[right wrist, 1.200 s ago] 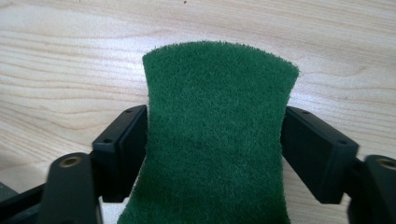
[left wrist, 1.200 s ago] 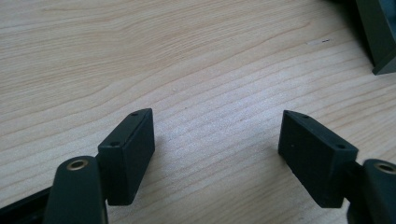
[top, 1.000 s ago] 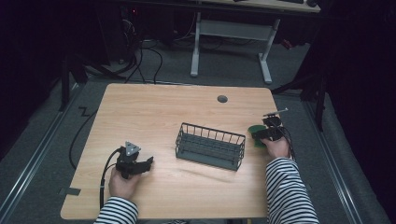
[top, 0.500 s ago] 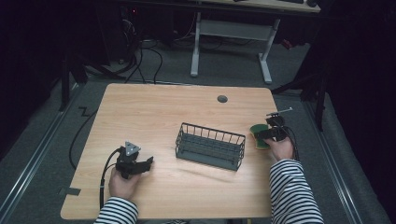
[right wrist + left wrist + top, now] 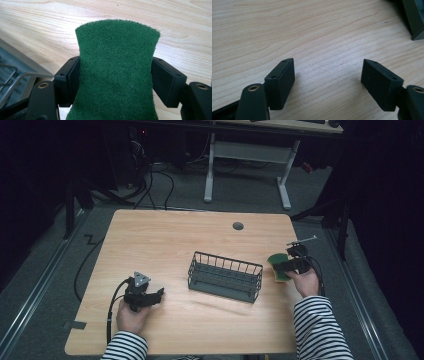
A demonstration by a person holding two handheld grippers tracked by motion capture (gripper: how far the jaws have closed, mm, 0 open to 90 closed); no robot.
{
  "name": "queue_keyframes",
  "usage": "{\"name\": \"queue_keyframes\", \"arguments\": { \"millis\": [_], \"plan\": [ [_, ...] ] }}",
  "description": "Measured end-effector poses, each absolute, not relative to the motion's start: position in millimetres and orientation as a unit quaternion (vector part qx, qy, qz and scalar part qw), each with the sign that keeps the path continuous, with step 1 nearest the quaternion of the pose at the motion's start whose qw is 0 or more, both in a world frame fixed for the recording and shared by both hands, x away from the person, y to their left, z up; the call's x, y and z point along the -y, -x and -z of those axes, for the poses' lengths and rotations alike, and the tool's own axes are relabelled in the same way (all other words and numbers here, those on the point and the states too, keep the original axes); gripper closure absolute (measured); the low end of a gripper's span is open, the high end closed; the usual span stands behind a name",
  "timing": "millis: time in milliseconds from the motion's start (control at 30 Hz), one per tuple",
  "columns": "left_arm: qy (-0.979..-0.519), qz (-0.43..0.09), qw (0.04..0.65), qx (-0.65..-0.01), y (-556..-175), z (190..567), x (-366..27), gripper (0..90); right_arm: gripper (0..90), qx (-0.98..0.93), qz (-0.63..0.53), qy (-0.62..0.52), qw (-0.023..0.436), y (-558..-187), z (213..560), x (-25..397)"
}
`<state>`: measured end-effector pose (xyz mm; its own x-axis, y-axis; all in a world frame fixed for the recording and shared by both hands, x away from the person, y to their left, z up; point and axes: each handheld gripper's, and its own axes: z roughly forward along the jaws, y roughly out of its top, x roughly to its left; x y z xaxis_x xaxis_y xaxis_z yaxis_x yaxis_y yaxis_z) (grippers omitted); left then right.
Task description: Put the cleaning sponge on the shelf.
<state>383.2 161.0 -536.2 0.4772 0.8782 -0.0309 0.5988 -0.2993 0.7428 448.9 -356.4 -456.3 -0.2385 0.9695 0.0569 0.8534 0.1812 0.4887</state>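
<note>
Your right hand-held gripper [image 5: 290, 265] pinches the green sponge [image 5: 116, 72]; the wire basket [image 5: 225, 275] lies just left. Your left hand-held gripper [image 5: 329, 82] rests spread.

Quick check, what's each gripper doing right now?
Left gripper: open, nothing between its jaws, over bare wooden table.
Right gripper: shut on the green scouring sponge.

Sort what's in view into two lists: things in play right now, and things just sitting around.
In play:
- green sponge, squeezed between the right gripper jaws
- wire basket, probably its destination

Sitting around:
- left gripper, open over bare table
- second desk behind
- floor cables
</note>
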Motion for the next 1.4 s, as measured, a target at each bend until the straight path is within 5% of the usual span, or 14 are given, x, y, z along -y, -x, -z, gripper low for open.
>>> {"name": "queue_keyframes", "arguments": {
  "millis": [767,1400],
  "plan": [
    [-0.781,-0.194,0.359,-0.473,-383,536,-162,27.7,29.9,-0.769,-0.275,-0.553,0.163,-404,408,349],
    [-0.78,-0.193,0.36,-0.474,-383,536,-162,27.7,29.8,-0.811,-0.307,-0.474,0.153,-399,373,299]
  ]
}}
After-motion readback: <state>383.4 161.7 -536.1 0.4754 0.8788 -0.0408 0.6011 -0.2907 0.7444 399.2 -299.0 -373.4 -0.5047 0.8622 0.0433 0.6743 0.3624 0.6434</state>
